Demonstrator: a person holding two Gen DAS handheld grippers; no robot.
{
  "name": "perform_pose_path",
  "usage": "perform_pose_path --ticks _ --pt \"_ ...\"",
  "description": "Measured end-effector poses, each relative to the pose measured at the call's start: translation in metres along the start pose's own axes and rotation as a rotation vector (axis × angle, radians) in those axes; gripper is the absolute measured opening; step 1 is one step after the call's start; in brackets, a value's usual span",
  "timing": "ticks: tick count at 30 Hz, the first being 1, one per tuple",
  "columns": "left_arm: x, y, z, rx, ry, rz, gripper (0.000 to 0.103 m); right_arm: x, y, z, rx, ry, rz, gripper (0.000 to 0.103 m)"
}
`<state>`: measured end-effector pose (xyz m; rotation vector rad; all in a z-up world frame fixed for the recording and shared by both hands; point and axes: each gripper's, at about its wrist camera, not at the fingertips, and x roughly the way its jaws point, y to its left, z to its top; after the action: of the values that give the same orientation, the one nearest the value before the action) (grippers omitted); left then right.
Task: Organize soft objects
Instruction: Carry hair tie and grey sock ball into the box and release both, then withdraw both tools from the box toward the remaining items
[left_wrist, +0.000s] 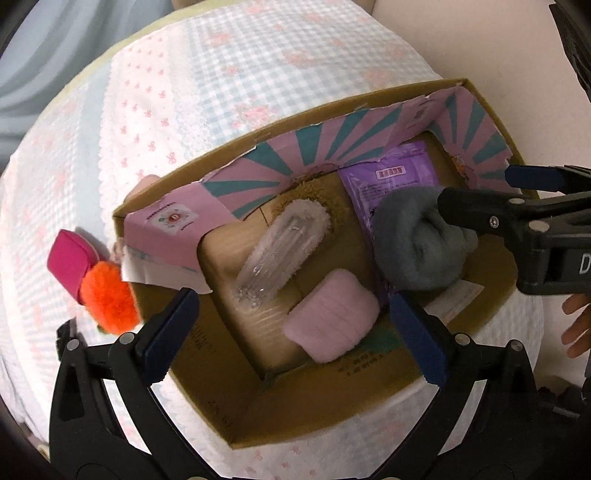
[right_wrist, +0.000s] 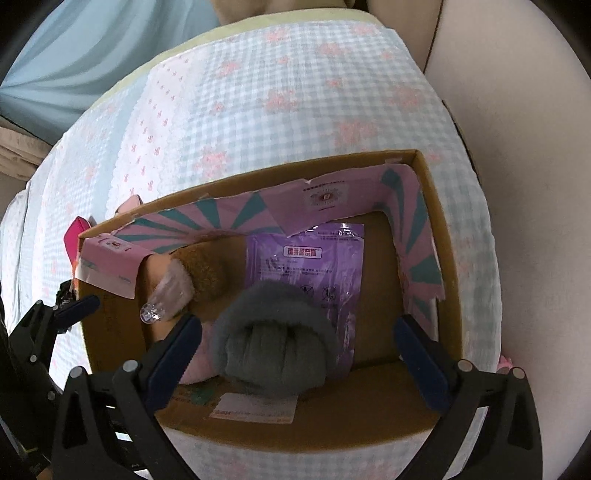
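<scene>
- The rolled grey woolly sock bundle (right_wrist: 275, 338) is lying inside the open brown cardboard box (right_wrist: 439, 258), partly over a purple plastic packet (right_wrist: 317, 258).
- My right claw (right_wrist: 295, 354) is gaping wide around the bundle, neither finger (right_wrist: 421, 354) pressing it.
- My left claw (left_wrist: 291, 332) is spreading apart over a pink fuzzy pad (left_wrist: 332, 314) and a clear plastic sleeve (left_wrist: 273, 254).
- An orange pompom (left_wrist: 107, 299) is sitting outside the box on the checked bedspread (left_wrist: 221, 74).

Right gripper (right_wrist: 295, 343) over open cardboard box (right_wrist: 439, 229), jaws spread wide, nothing pinched. Grey rolled sock (right_wrist: 275, 339) between fingers, lying partly on purple packet (right_wrist: 314, 266). Brown fuzzy item (right_wrist: 205, 271) and clear plastic piece (right_wrist: 166, 299) further left. Pink-teal liner (right_wrist: 236, 218) along walls. Left gripper (right_wrist: 74, 306) at box's left edge. Checked bedspread (right_wrist: 258, 103) beneath.
</scene>
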<state>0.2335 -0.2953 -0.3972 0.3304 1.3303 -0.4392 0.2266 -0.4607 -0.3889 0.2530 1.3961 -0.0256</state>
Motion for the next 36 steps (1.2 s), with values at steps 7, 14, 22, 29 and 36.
perform_pose_path --ticks 7,14,22,29,36 --pt "-0.036 -0.005 -0.016 0.010 -0.051 0.010 0.103 -0.029 0.002 -0.010 0.026 -0.051 0.000 0.103" --pt "-0.098 -0.007 -0.035 0.025 -0.154 0.035 0.103 -0.081 0.016 -0.035 0.017 -0.133 -0.006 0.103" --pt "-0.194 0.004 -0.079 -0.015 -0.283 0.041 0.103 -0.164 0.044 -0.088 0.026 -0.243 -0.025 0.103" --pt "-0.271 0.019 -0.121 -0.047 -0.396 0.068 0.103 -0.229 0.072 -0.129 0.012 -0.306 -0.027 0.103" --pt "-0.326 0.051 -0.159 -0.162 -0.499 0.105 0.103 -0.275 0.102 -0.150 -0.043 -0.400 -0.041 0.103"
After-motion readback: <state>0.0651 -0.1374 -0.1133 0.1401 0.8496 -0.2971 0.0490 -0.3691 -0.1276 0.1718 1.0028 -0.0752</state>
